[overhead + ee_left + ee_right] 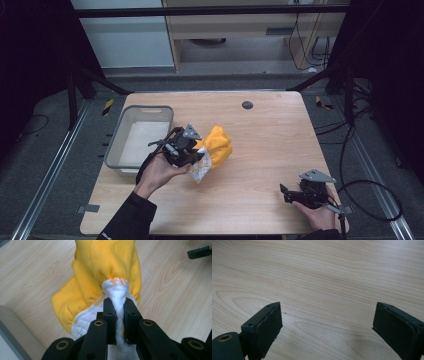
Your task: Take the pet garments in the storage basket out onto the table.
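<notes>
With our left gripper [117, 315] clamped on the yellow garment's [216, 145] white hem, we should lift it clear into the grey bin [131, 165], right gripper [327, 322] gaping idle.

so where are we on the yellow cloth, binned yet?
Not yet. Done: the left gripper has the yellow cloth pinched by its white quilted edge. In hand: the cloth is held bunched beside the grey bin, with nothing visible in the bin. Left: probably moving it into the bin and letting go. The right gripper is open over bare table.
</notes>
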